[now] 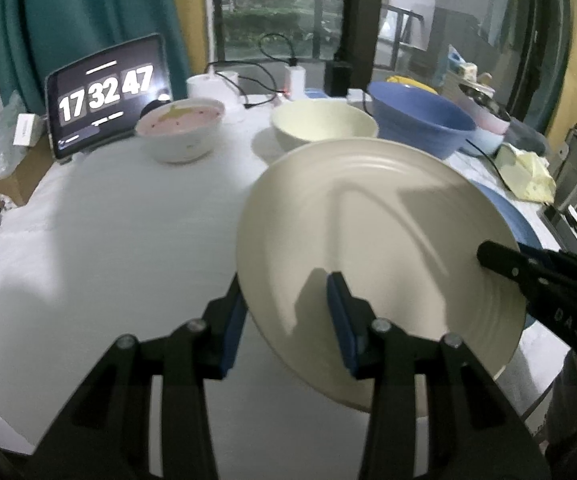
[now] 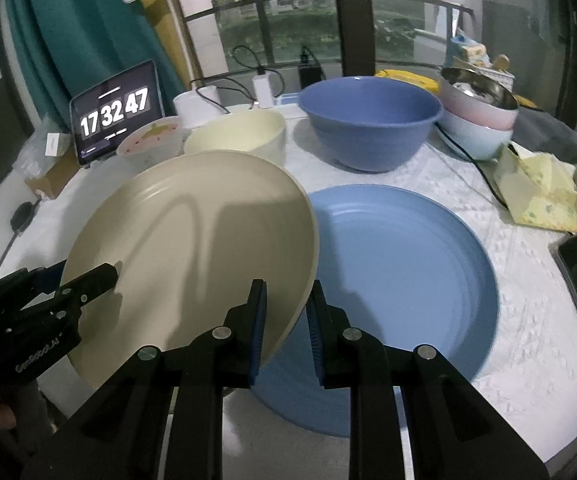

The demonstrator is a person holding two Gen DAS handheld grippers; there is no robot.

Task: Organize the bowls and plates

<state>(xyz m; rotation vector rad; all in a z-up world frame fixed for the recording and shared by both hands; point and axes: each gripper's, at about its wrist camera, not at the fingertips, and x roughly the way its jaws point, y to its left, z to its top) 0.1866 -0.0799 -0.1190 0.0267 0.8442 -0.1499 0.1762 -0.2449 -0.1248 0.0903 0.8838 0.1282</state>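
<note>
The cream plate (image 2: pixel 192 240) is off the bench (image 1: pixel 108 240), tilted, its right edge overlapping the blue plate (image 2: pixel 400 280), which lies flat on the white cloth. Both grippers are on the cream plate's rim.

Left gripper (image 1: pixel 288 316): fingers straddle the near-left rim, one pad below the edge and one on the upper face. There is a wide gap between the pads, and I cannot tell whether they actually press the plate.

Right gripper (image 2: pixel 286 324): fingers straddle the plate's right rim, one blue pad on the upper face, the other behind the edge. The gap is narrow; the rim passes between the pads, but contact on both sides is not clear from either view. In the left wrist view one right finger lies on the plate's upper face near its right rim.

Back row on the bench, left to right: a white bowl with pink inside (image 1: pixel 180 128), a cream bowl (image 1: pixel 324 126) and a large blue bowl (image 2: pixel 370 120), all upright and empty as far as can be seen. Right of the blue bowl is a stack of pale pink and pale blue bowls (image 2: pixel 480 124) with a metal bowl on top.

A tablet (image 1: pixel 106 94) leans at the back left, reading 17 32 47. A yellow cloth (image 2: pixel 540 188) lies at the right edge.
</note>
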